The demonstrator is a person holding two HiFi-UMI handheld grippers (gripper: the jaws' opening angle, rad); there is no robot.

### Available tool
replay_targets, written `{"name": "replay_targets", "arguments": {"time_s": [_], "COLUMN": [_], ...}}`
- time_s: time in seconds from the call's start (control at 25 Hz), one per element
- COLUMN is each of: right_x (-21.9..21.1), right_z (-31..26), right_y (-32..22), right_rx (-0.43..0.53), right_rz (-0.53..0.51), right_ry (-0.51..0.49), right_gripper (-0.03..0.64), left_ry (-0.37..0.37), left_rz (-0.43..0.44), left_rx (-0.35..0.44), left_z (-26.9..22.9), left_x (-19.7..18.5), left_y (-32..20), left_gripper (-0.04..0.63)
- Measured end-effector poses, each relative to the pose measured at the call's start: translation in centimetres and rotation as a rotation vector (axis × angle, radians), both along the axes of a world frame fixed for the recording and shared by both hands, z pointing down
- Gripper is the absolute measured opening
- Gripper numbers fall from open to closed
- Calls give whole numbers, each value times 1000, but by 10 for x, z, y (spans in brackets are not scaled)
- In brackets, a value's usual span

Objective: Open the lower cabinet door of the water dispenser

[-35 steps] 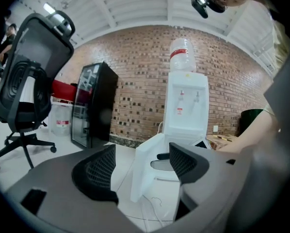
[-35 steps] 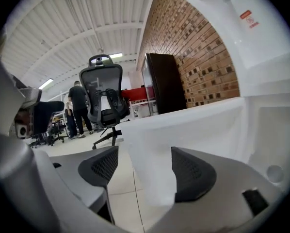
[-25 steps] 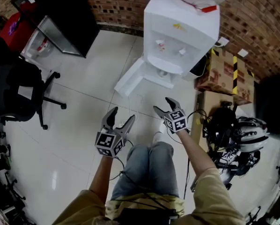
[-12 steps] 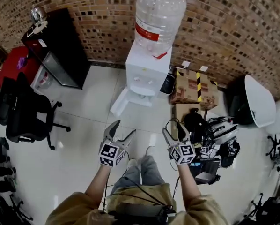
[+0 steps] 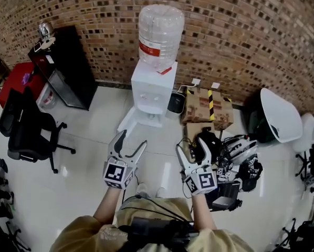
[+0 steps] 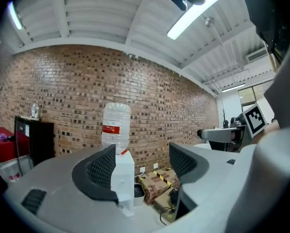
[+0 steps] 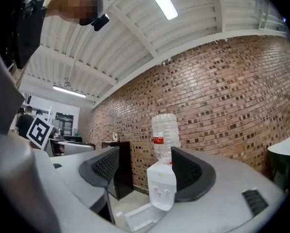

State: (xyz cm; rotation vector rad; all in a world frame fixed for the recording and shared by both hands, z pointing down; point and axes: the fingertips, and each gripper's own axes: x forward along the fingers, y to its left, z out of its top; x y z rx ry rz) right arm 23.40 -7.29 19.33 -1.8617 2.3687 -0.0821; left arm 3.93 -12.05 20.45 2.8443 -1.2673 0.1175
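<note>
The room is being floored by glossy white tiles (image 5: pixel 89 156) and closed at the back by a brick wall (image 5: pixel 241 30); a white ribbed ceiling (image 6: pixel 87 13) with a strip light (image 6: pixel 191 16) is being shown overhead in the left gripper view. The water dispenser (image 5: pixel 148 91) is being kept against that wall, with 1 clear bottle (image 5: pixel 159 35) being carried upside down on top. Its lower cabinet door (image 5: pixel 128 124) is being held swung out to the left of its base.

The dispenser is being flanked by a black cabinet (image 5: pixel 67 67) and an office chair (image 5: pixel 25 125) on the left, and by a small black bin (image 5: pixel 175 103), cardboard boxes (image 5: pixel 207 105), a heap of cabled gear (image 5: pixel 230 156) and a white shell seat (image 5: pixel 278 114) on the right.

The left gripper (image 5: pixel 132 139) is being held wide apart and empty, well back from the dispenser. The right gripper (image 5: pixel 192 146) is being closed a little, with nothing between its jaws. Only bare floor is being left between the 2 grippers and the door.
</note>
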Motion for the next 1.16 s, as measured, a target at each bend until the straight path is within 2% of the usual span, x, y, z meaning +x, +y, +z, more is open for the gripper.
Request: {"name": "replay_targets", "arguments": {"time_s": [0.16, 0.48, 0.8, 1.16], "right_x": [5, 5, 16, 25], "right_z": [-13, -19, -19, -18], "right_y": [15, 29, 42, 38], "right_rx": [33, 53, 47, 47], "right_rz": [4, -31, -22, -25], "right_ry": [10, 26, 20, 25], "right_gripper": [357, 357, 357, 356], "left_ry": [7, 23, 22, 1], "left_rz": [-1, -20, 15, 18], "left_rx": [-3, -10, -27, -56], "left_z": [-7, -5, 0, 10], "left_x": [16, 24, 47, 50], "left_y": [20, 43, 57, 55], "left_gripper": [331, 331, 331, 331]}}
